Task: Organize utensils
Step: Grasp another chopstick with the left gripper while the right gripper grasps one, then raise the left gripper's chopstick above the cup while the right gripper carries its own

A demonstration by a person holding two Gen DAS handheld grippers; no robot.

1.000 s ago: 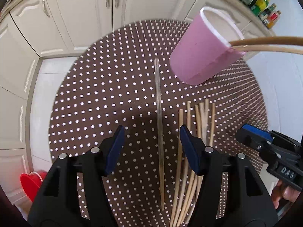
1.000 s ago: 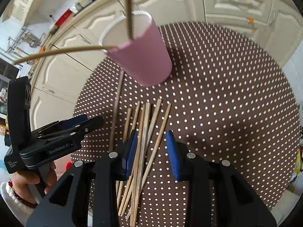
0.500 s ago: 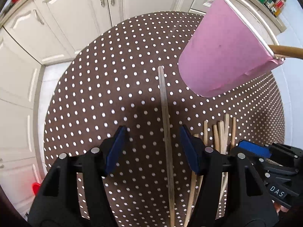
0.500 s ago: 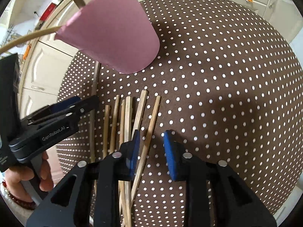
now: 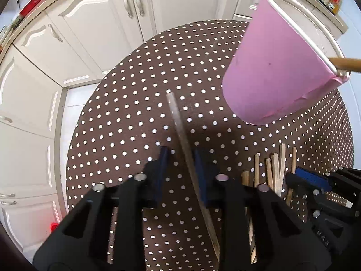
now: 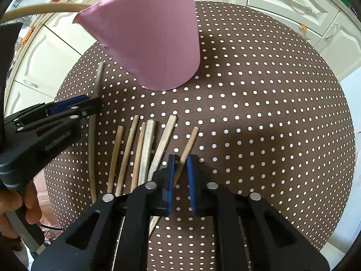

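The left gripper [image 5: 180, 158] has just been closing around the lone grey chopstick [image 5: 178, 122] — the right gripper [image 6: 179, 164] likewise, pinching the outermost wooden chopstick [image 6: 190, 140]. The other chopsticks [image 6: 144, 144] lie between them on the dotted tablecloth [image 6: 259, 113], near the pink cup [image 6: 153, 40].

Black claw [image 6: 179, 171] frames carry blue pads and silver screws.

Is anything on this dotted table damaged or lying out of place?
Yes. The pink paper cup has a creased, crumpled rim where a chopstick leans out. One darker chopstick lies apart from the pile on the table.
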